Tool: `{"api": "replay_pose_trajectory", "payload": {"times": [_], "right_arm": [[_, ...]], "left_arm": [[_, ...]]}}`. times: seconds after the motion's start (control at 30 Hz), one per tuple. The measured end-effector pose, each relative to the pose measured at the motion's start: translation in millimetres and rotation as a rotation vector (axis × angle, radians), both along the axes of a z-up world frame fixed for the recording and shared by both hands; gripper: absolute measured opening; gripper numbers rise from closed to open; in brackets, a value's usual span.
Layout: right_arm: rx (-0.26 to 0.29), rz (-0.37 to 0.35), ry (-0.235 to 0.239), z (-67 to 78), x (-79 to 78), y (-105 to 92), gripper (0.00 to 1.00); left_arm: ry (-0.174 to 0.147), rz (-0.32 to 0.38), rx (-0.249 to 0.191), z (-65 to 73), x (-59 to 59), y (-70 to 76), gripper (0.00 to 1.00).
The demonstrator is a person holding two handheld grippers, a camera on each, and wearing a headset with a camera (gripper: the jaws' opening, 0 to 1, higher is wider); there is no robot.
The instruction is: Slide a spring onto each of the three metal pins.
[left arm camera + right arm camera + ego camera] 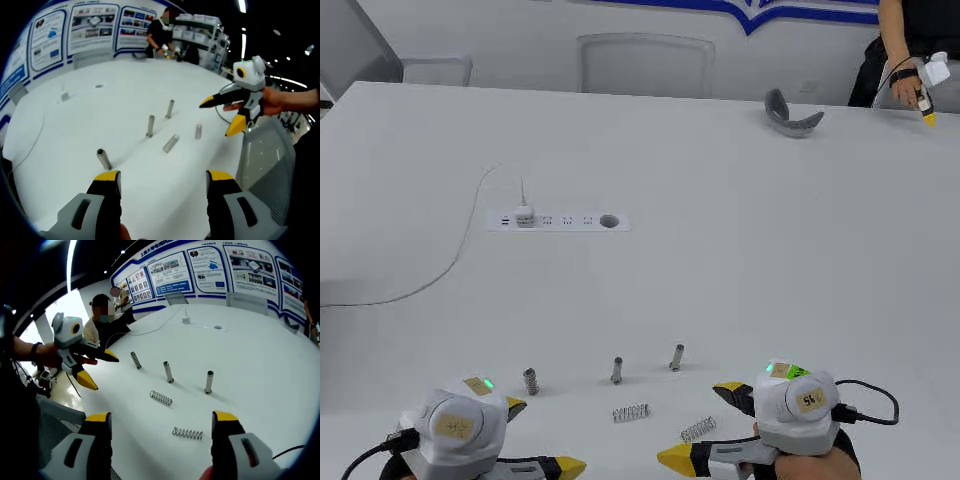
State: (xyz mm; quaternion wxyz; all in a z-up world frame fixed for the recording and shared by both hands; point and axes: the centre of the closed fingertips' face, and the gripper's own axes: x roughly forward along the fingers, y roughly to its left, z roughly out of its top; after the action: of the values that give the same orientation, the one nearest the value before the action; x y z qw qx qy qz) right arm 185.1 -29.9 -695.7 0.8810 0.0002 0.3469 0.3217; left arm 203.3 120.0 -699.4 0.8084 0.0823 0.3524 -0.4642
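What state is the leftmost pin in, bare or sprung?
Sprung: the leftmost pin stands upright with coils along its shaft, clearest in the right gripper view.

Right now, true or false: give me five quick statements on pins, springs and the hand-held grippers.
1. The left pin in the head view wears a spring. True.
2. Three springs lie loose. False: two, the near spring and the far spring.
3. The middle pin and right pin stand bare. True.
4. The right hand-held gripper is shut on a spring. False: open, empty.
5. The left hand-held gripper is open. True.
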Motion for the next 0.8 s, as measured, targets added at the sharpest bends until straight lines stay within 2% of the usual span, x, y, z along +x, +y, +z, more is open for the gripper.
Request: {"api": "replay_pose_trajectory", "payload": {"times": [0.5,0.8], "right_arm": [[0.010,-0.018,0.005,2.2,-10.7,-11.6,0.87],[0.009,-0.024,0.015,1.4,-17.8,-16.4,0.88]], "left_arm": [[0.010,-0.089,0.003,-7.8,-1.5,-44.5,0.70],[0.016,-0.120,0.009,-13.8,2.4,-61.9,0.69]]}}
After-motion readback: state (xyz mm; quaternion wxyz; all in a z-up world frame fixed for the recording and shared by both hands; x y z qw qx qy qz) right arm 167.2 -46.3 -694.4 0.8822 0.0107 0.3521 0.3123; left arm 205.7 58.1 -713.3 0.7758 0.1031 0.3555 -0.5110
